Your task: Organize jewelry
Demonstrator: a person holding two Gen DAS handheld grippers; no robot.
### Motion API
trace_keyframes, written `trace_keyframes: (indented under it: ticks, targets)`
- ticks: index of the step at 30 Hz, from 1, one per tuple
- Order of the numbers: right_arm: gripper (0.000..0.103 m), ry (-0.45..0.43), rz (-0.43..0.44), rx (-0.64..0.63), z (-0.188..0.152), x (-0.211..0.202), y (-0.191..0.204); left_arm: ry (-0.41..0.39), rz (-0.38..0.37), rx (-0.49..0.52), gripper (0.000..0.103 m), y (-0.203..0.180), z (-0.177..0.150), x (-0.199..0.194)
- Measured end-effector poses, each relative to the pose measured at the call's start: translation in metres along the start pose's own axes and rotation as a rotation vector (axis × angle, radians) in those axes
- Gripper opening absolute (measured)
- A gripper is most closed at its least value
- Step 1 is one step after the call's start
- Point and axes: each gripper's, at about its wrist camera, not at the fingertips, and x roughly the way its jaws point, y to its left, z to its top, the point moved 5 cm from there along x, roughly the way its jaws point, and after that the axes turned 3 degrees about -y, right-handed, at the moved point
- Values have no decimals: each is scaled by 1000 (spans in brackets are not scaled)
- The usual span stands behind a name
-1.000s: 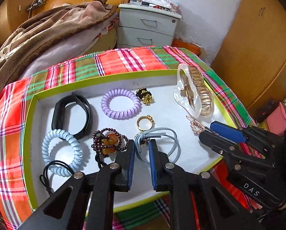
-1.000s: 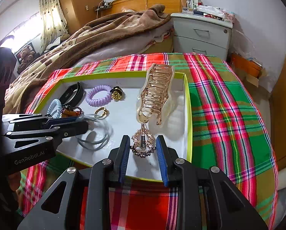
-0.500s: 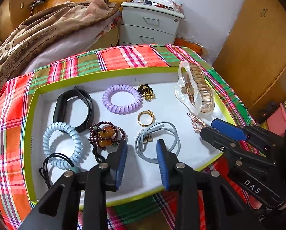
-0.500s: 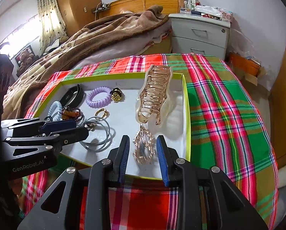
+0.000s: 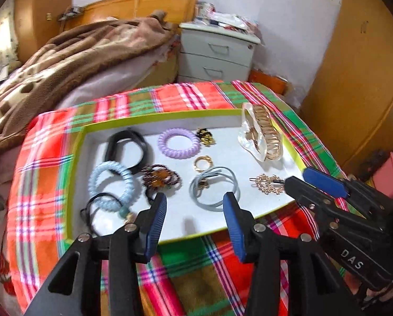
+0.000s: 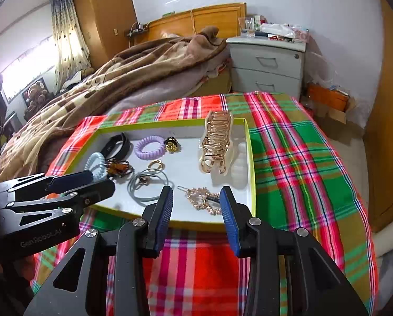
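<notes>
- Left wrist view: your left gripper (image 5: 195, 205) is opening and holds nothing. The grey cord (image 5: 214, 187) lies flat in the tray (image 5: 76, 173), just beyond its fingertips.
- Right wrist view: your right gripper (image 6: 196, 197) is opening, pads clear. The gold brooch (image 6: 204, 200) lies on the tray floor between its fingers.

Left wrist view close above the tray's (image 5: 154, 117) near left edge, facing downward toward bed (image 5: 72, 60), right wrist view likewise from near right, both sharing tray and nightstand (image 6: 267, 63)
</notes>
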Motion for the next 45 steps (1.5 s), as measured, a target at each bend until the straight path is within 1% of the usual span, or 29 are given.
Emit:
trace_keyframes:
  ticks: [2, 4, 7, 9, 12, 15, 19, 26, 30, 34, 45]
  targets:
    - [38, -11, -4, -4, -2, -5, 4, -26, 39, -11, 46, 2, -3, -9]
    - [38, -16, -3, -8, -3, -9, 8, -45, 60, -16, 46, 2, -6, -17]
    - [38, -26, 1, -15, -5, -13, 13, -60, 103, -12, 46, 4, -10, -26]
    - [38, -31, -3, -22, -7, -16, 16, -68, 112, -16, 46, 5, -11, -30]
    - [38, -36, -1, -26, -8, -18, 20, -71, 107, -38, 46, 7, -14, -35]
    - [38, -39, 6, -24, -9, -20, 23, -84, 136, -48, 46, 7, -16, -39]
    - [38, -46, -3, -35, -11, -22, 26, -78, 129, -60, 46, 9, -21, -41]
    - [38, -48, -4, -44, -13, -24, 31, -47, 143, -84, 46, 13, -29, -39]
    - [38, -53, -1, -48, -13, -26, 34, -39, 127, -98, 46, 15, -33, -40]
    - [38, -54, -3, -47, -14, -28, 36, -41, 134, -109, 46, 16, -34, -42]
    - [38, -54, -7, -48, -16, -29, 37, -54, 164, -90, 46, 14, -35, -46]
